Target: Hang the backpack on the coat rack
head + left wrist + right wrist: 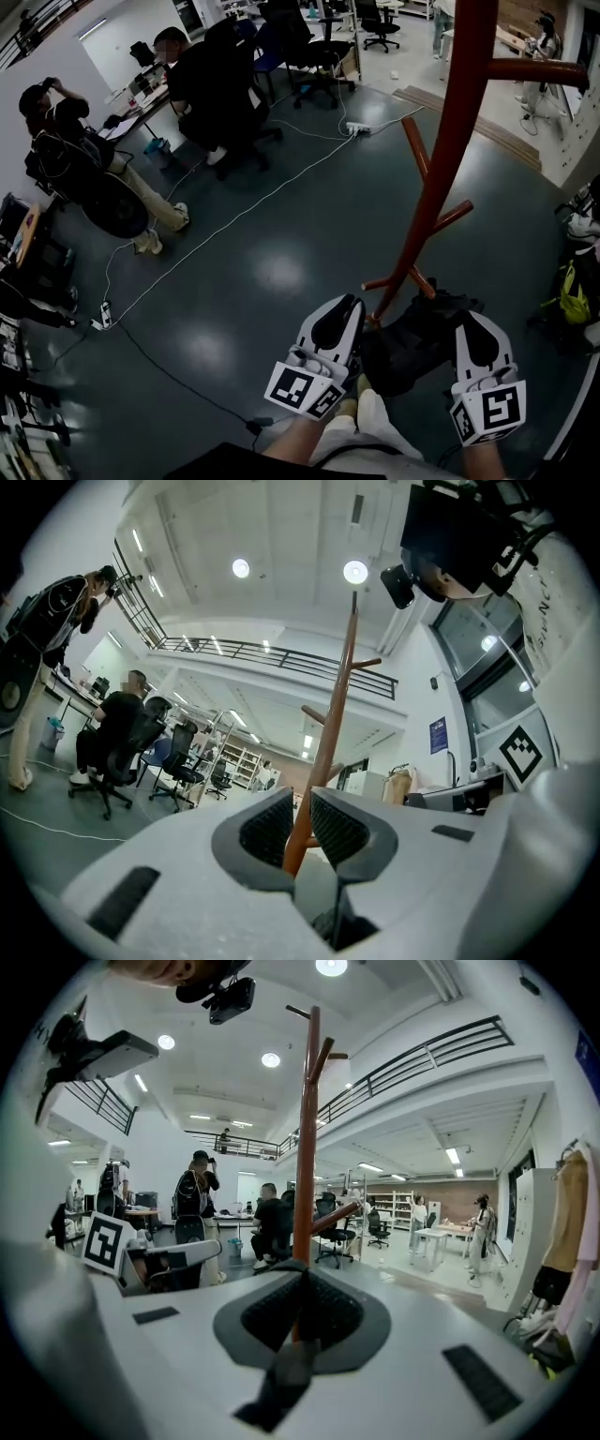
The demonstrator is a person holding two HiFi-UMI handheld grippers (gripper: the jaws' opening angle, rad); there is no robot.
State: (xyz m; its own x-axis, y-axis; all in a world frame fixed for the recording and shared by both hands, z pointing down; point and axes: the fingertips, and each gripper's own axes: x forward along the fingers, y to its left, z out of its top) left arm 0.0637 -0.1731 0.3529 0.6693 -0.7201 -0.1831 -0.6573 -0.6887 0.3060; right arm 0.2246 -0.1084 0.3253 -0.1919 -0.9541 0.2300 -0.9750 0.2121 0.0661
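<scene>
On my left, the left gripper [352, 305] has its fingers a narrow slit apart, pressing on nothing. In the left gripper view the red pole of the coat rack [326, 733] shows straight through the gap. Only a scrap of dark fabric shows far down between the fingers, which I take for the bag seen below rather than anything pinched. Just right of it, between my two tools, is the backpack [412, 342], a black bundle low down, close before the foot of the rack. It sits just beside the left gripper, but I cannot tell from above whether it touches that gripper or hangs clear of the floor [253, 272]. Further right, the right gripper [469, 321] has its fingers together, clamped on a dark strap [286, 1377] that runs out from between the pads toward the camera. I judge that to be the bag's own strap, so the load is on this side. Right again and higher, the rack is bare: nothing hangs on a short peg [417, 150] partway up the pole or on a long peg [534, 70] near the top. By my reckoning the bag is in hand and at the rack, but the hanging itself is all to do — the strap must go up and over a peg's tip, and then my right fingers must let go.
</scene>
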